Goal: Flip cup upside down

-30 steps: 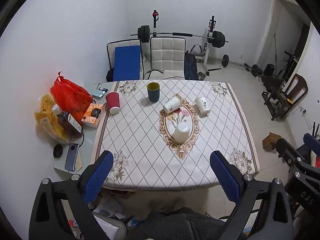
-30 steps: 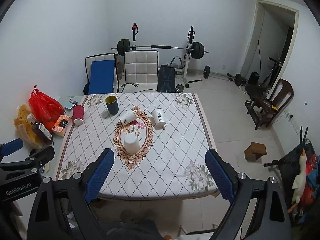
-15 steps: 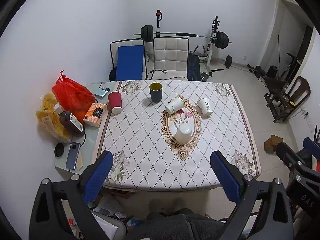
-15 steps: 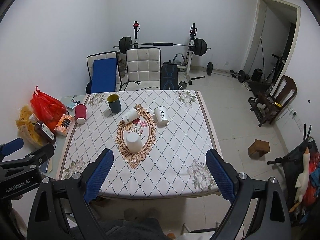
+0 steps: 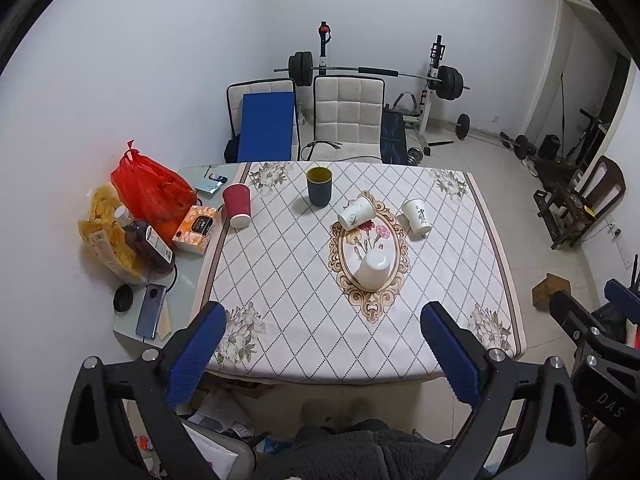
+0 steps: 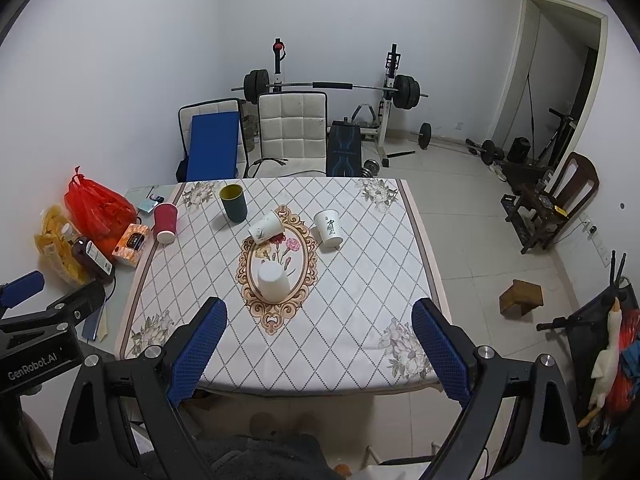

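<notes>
A dark blue cup (image 5: 319, 186) (image 6: 233, 202) stands upright near the table's far edge. A red cup (image 5: 237, 205) (image 6: 165, 223) stands upside down at the far left. A white cup (image 5: 373, 268) (image 6: 273, 282) stands upside down on the floral oval. Two printed white cups lie tipped: one (image 5: 355, 213) (image 6: 266, 227) at the oval's far end, one (image 5: 417, 216) (image 6: 329, 227) to its right. My left gripper (image 5: 322, 348) and right gripper (image 6: 320, 346) are open, empty, high above the near table edge.
A patterned tablecloth (image 5: 280, 280) covers the table. On its bare left strip lie a red bag (image 5: 152, 188), a snack bag, a bottle, an orange box (image 5: 197, 224) and a phone (image 5: 150, 316). Two chairs (image 5: 348, 116) and a barbell rack stand behind. A small wooden stool (image 6: 522, 296) sits on the floor right.
Both grippers have risen and drawn back a little from the table, so the table looks lower and farther. The cups have not moved. Both stay open.
</notes>
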